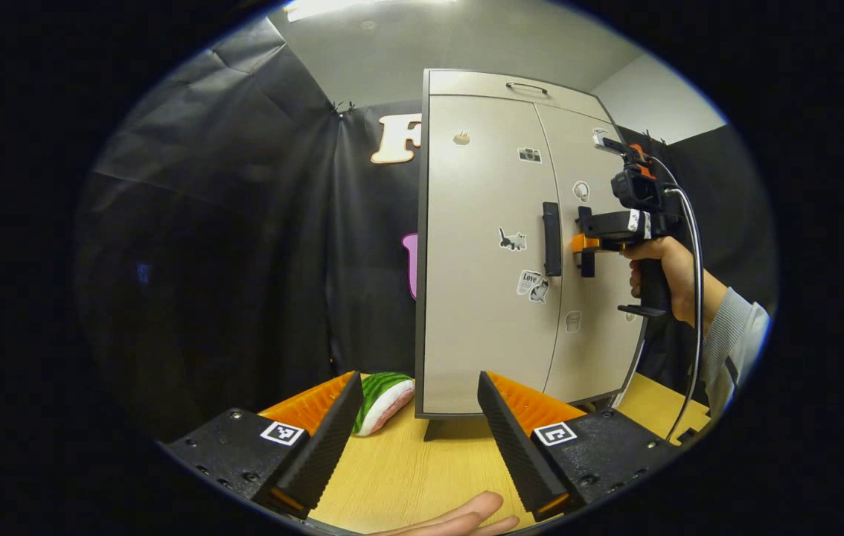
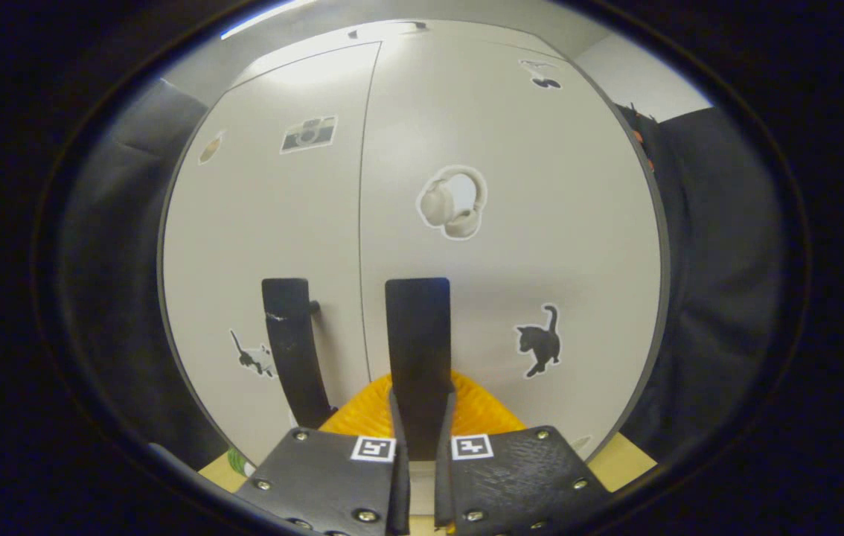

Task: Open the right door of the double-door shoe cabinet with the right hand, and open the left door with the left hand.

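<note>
Cabinet (image 1: 481, 298) doors closed; striped plush (image 1: 383, 400) lies beside its base.

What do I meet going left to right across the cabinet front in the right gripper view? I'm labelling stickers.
Camera sticker → left door handle → right door handle, held in the right gripper → headphones sticker → black cat sticker.

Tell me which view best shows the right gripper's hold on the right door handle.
The right gripper view: the right door handle runs down between the right gripper, whose fingers press on both its sides. The left gripper view shows that gripper from farther off, at the closed right door, with the contact too small to judge.
</note>
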